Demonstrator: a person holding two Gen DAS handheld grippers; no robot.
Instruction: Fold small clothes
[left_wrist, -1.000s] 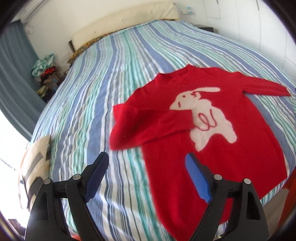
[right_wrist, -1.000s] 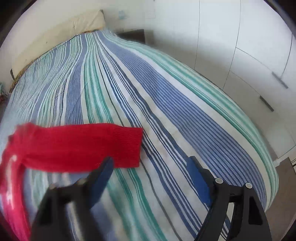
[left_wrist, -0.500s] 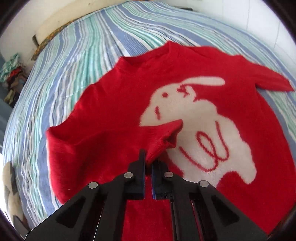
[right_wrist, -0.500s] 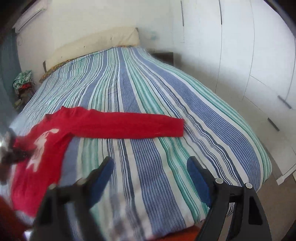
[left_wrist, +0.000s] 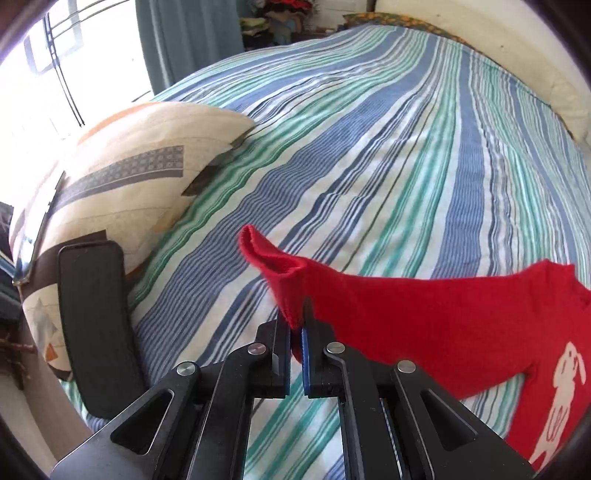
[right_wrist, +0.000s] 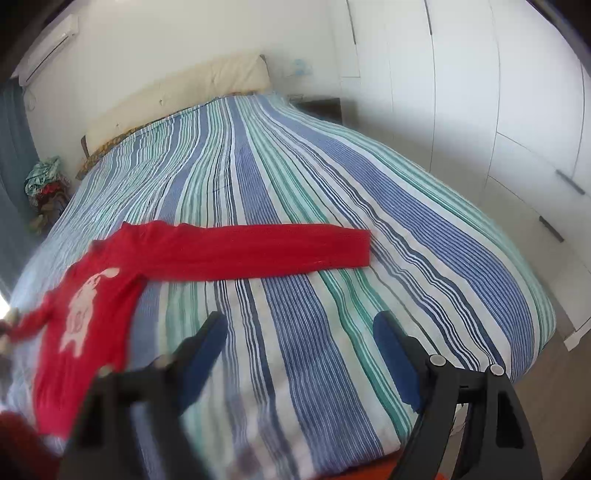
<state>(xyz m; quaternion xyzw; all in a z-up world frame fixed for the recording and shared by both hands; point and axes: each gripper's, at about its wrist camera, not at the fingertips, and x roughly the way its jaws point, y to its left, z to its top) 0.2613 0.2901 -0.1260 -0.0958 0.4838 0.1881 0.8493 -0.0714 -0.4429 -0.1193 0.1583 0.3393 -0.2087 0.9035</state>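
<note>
Bedroom, big bed w/ striped blue-green cover (right_wrist: 332, 184), white wardrobe doors off to the right of the right gripper, patterned pillow (left_wrist: 122, 177) ahead-left of the left one. Red sweater (right_wrist: 92, 295) w/ white rabbit lies on the cover, well left of the right gripper; its far sleeve (right_wrist: 258, 247) stretched flat straight ahead.

Left gripper (left_wrist: 295, 343): pads pinched together on the cuff (left_wrist: 273, 258) of the near sleeve, cuff mouth gaping open just above the tips, sleeve running off to its right toward the body. Looks lifted off the cover, but can't be sure how high.

Right gripper (right_wrist: 299, 343): fingers wide apart, nothing between them, hovering over bare cover. Left finger blurred.

Risks, as I read it: grip is on the cuff edge only, thin bite, so a quick pull could slip it out. Tugging sideways may drag the whole sweater and rumple the flat sleeve, since nothing pins the body. Black slab-like object (left_wrist: 96, 325) sits close left of the left gripper; a swing that way could snag.
</note>
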